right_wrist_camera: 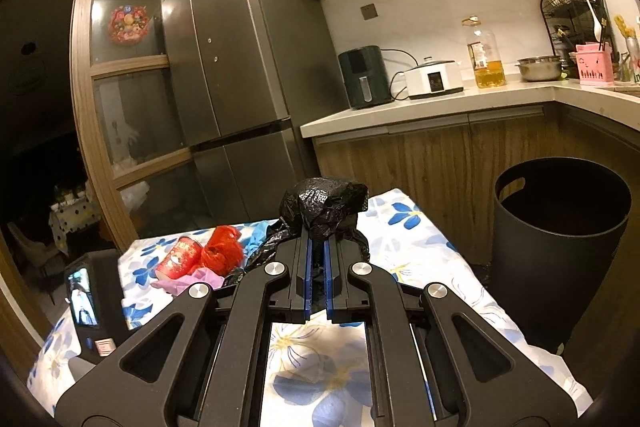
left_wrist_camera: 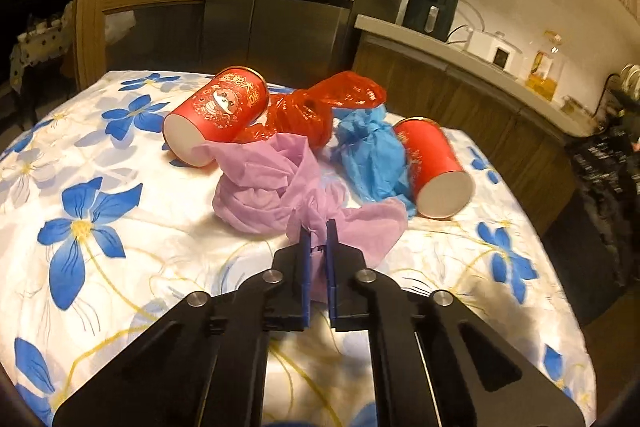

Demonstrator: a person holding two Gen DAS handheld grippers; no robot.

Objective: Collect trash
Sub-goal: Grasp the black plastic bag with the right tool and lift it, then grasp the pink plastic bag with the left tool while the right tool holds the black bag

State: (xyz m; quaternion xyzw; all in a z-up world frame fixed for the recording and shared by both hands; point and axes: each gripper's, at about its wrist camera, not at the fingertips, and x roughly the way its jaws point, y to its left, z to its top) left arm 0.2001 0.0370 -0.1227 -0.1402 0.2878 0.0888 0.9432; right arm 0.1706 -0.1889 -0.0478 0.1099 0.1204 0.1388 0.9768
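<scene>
The left gripper (left_wrist_camera: pixel 319 231) has its blue pads pinched tight on a twisted fold of the crumpled lilac tissue-paper wad (left_wrist_camera: pixel 276 183), which lies near the front of the desk (left_wrist_camera: pixel 120 227) under its white cloth with blue flowers. To lift it cleanly I would raise it straight up and slowly, since the wad leans against the red paper cup lying on its side (left_wrist_camera: pixel 218 115) and could drag it or the crumpled red plastic sheet (left_wrist_camera: pixel 320 111) along; thin paper may also tear. The right gripper (right_wrist_camera: pixel 318 255) is clamped on a bunched black plastic bag (right_wrist_camera: pixel 324 203), with the round black bin (right_wrist_camera: pixel 560 247) to its right beside the desk. The cup bears gold Chinese characters I cannot read surely.
</scene>
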